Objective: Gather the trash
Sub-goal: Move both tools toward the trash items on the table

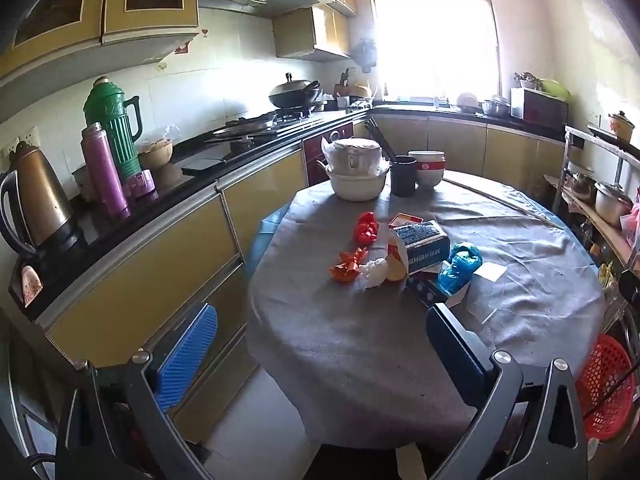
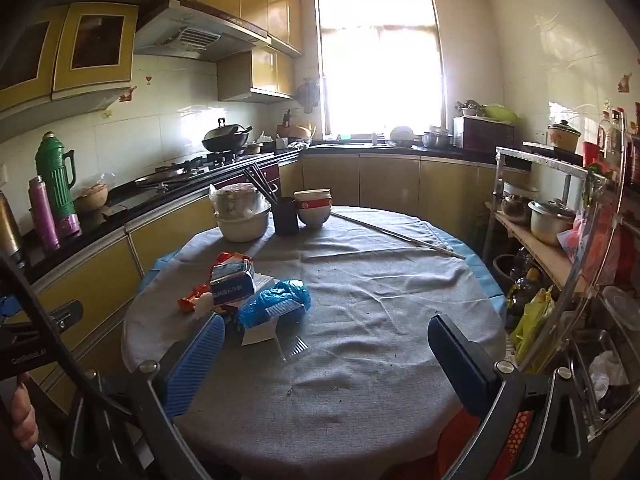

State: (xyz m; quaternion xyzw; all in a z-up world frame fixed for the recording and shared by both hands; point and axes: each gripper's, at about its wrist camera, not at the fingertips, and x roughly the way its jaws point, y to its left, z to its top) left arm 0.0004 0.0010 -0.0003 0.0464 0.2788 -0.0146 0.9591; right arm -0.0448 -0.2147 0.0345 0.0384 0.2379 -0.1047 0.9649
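Note:
A heap of trash lies on the round table's grey cloth (image 1: 360,352): a red crumpled wrapper (image 1: 366,228), an orange wrapper (image 1: 348,266), a white wad (image 1: 374,272), a blue-and-white carton (image 1: 424,246), a crumpled blue bag (image 1: 460,266). In the right wrist view the carton (image 2: 234,282), the blue bag (image 2: 276,302) and the orange wrapper (image 2: 190,300) lie left of centre on the cloth (image 2: 360,360). My left gripper (image 1: 320,344) is open and empty, short of the heap. My right gripper (image 2: 326,354) is open and empty, just right of the heap.
Stacked bowls (image 1: 356,172), a black cup with chopsticks (image 1: 402,176) and a red-banded bowl (image 1: 428,168) stand at the table's far side. A red basket (image 1: 606,388) sits on the floor at right. A counter with flasks (image 1: 114,148) runs left; a shelf rack (image 2: 560,240) stands right.

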